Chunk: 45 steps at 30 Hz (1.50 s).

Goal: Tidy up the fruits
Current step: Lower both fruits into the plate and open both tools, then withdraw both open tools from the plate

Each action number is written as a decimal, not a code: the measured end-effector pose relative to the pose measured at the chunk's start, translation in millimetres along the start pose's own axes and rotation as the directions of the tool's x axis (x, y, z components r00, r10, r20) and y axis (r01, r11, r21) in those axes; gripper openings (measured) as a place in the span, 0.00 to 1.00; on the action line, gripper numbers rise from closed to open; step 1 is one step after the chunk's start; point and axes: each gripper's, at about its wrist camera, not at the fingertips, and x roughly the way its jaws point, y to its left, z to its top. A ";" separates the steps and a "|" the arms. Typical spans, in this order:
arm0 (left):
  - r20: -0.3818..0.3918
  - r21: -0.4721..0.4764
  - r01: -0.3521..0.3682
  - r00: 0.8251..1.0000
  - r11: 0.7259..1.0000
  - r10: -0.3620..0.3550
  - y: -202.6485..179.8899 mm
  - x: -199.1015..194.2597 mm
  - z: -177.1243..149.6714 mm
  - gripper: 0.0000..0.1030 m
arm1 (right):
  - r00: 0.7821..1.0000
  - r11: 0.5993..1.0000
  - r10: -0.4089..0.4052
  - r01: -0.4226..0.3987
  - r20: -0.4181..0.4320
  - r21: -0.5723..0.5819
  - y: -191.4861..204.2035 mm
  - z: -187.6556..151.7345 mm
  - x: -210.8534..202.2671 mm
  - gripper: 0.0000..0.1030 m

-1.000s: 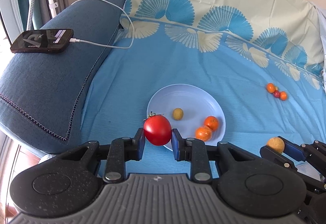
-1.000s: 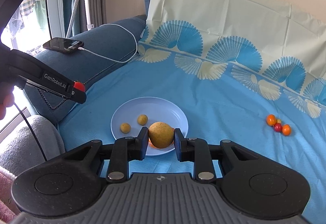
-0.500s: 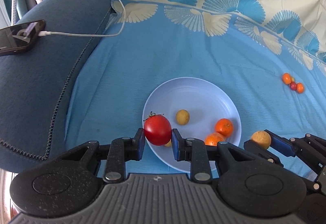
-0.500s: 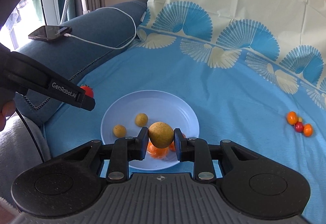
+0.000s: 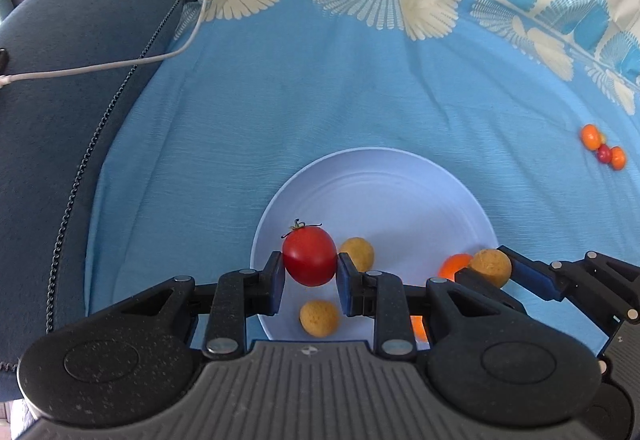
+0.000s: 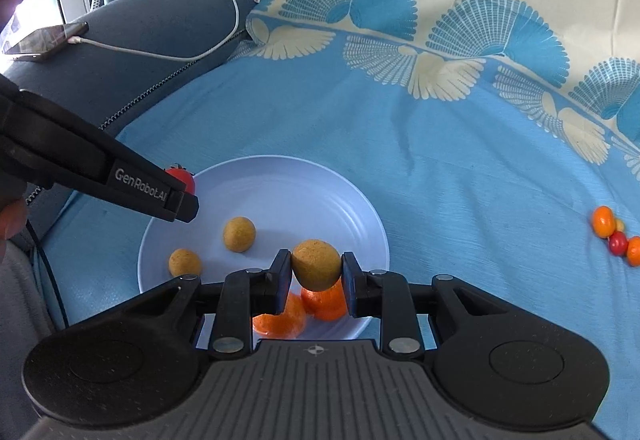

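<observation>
My left gripper (image 5: 310,274) is shut on a red tomato (image 5: 309,256) and holds it over the near left part of the pale blue plate (image 5: 384,195). My right gripper (image 6: 316,276) is shut on a round yellow fruit (image 6: 316,264) above two oranges (image 6: 324,302) at the plate's (image 6: 280,183) near edge. Two small yellow fruits (image 6: 239,234) lie on the plate. In the left wrist view the right gripper (image 5: 490,268) shows at the plate's right edge. In the right wrist view the left gripper (image 6: 182,195) hides most of the tomato (image 6: 182,175).
A small cluster of orange and red fruits (image 6: 614,234) lies on the blue patterned cloth (image 6: 460,167) to the right. A phone (image 6: 44,39) with a white cable (image 6: 192,55) rests on the dark blue sofa arm (image 6: 160,23) at the left.
Both grippers have moved forward and lower over the plate, each still holding its fruit. The tomato is now over the plate's inside instead of its left rim.
</observation>
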 end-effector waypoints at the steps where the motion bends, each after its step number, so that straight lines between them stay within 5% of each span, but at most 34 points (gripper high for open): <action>1: -0.003 0.003 -0.005 1.000 1.000 0.005 0.0 3.1 1.0 0.29 | 1.000 1.000 0.000 0.000 -0.003 -0.003 0.1 0.2 3.6 0.27; 5: -0.011 0.001 -0.018 1.000 1.000 0.018 2.2 11.3 5.9 0.32 | 1.000 1.000 0.002 -0.002 -0.016 -0.009 1.2 0.9 16.1 0.27; 7: 0.001 -0.014 -0.008 1.000 1.000 0.008 6.0 9.9 8.3 0.60 | 1.000 1.000 0.009 -0.009 -0.012 -0.003 0.4 2.1 19.1 0.28; 8: 0.016 -0.026 -0.003 1.000 1.000 0.004 8.2 6.9 9.5 0.90 | 1.000 1.000 0.023 -0.023 -0.010 0.003 -1.0 3.1 19.7 0.30; 9: 0.036 -0.039 -0.014 0.999 0.999 0.015 9.8 2.1 9.9 0.99 | 0.999 0.999 0.045 -0.045 -0.012 0.012 -2.4 4.3 19.6 0.41; 12: 0.033 -0.024 -0.059 0.998 0.998 0.060 10.4 -10.2 10.3 1.00 | 0.999 0.998 0.051 -0.051 0.004 0.028 -4.2 5.9 11.0 0.65; 19: -0.044 -0.056 -0.049 0.998 0.997 0.046 16.2 -44.9 -9.8 1.00 | 1.000 0.998 0.019 -0.018 -0.004 0.062 -1.3 -4.0 -35.4 0.88; 26: -0.001 -0.039 -0.036 0.999 0.999 0.036 5.3 -95.7 -42.0 1.00 | 1.000 0.977 -0.018 0.022 -0.022 0.212 2.7 -21.2 -88.4 0.94; 45: 0.088 -0.027 -0.067 0.994 0.997 0.069 -6.3 -161.0 -107.3 1.00 | 0.986 0.987 -0.092 0.071 0.142 0.144 25.7 -52.7 -180.8 0.98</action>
